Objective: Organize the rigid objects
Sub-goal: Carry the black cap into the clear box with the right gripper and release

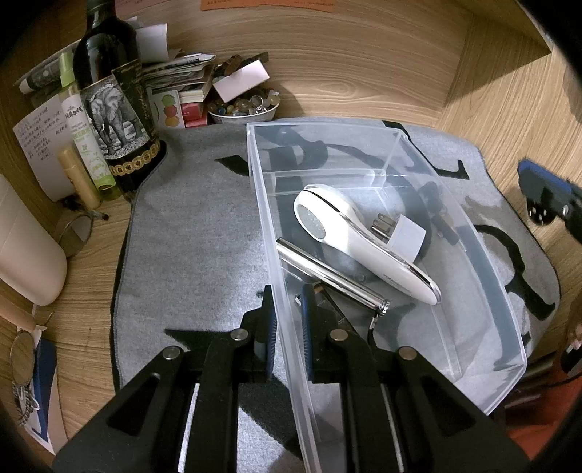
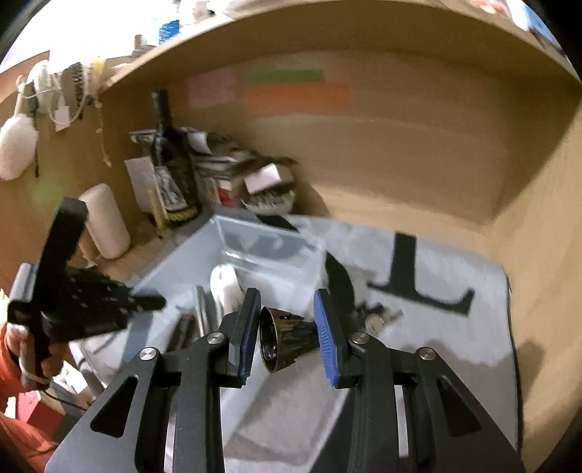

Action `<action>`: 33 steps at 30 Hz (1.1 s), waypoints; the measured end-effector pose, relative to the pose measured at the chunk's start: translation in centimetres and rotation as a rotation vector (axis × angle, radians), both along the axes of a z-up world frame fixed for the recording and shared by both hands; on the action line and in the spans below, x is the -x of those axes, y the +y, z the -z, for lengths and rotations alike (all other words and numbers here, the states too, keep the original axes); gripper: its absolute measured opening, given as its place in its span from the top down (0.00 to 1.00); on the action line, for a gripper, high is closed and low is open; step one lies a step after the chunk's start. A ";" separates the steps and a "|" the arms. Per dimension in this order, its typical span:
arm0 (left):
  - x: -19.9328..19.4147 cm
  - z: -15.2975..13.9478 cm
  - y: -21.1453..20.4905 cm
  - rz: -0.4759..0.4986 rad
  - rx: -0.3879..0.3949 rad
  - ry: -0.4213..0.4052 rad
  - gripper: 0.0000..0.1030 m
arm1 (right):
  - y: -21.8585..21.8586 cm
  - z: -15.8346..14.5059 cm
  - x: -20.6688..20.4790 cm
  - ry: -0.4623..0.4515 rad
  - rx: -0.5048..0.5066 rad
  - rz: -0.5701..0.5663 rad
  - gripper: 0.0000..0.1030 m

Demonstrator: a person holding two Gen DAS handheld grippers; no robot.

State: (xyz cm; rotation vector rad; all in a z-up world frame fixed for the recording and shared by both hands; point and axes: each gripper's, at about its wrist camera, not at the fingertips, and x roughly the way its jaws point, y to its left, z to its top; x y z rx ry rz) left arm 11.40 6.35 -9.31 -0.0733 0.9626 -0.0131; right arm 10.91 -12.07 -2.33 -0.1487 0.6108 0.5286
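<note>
Motion blurs the right gripper (image 2: 287,334), clamped on a glossy dark flared cup (image 2: 287,340) above the clear plastic bin (image 1: 487,262). The left gripper (image 1: 287,313) pinches the bin's near wall.

A clear plastic bin (image 1: 473,276) is taking up the middle of the grey mat (image 1: 196,233), its far compartments lying open. A wine bottle (image 1: 109,91), papers and a bowl of stones (image 1: 243,105) are crowding the back left corner, while the mat's right side (image 2: 436,327) is lying free under a low wooden shelf (image 2: 327,22).
</note>
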 end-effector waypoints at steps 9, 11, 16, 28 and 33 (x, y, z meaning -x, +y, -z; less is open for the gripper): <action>0.0 0.0 -0.1 0.001 0.001 -0.002 0.89 | 3.8 -0.9 -1.1 -0.031 0.013 -0.084 0.73; 0.0 0.0 -0.1 0.001 0.000 -0.002 0.89 | 4.5 -0.7 -1.4 -0.023 0.018 -0.099 0.73; 0.0 0.0 -0.1 0.002 -0.001 -0.005 0.89 | 6.4 0.4 -2.4 0.017 0.046 -0.130 0.73; 0.2 0.0 0.0 0.004 0.005 -0.014 0.89 | 8.4 4.3 -5.2 0.147 0.120 -0.146 0.73; 0.1 0.1 0.0 0.005 0.005 -0.015 0.89 | 8.8 5.0 -5.4 0.171 0.137 -0.150 0.73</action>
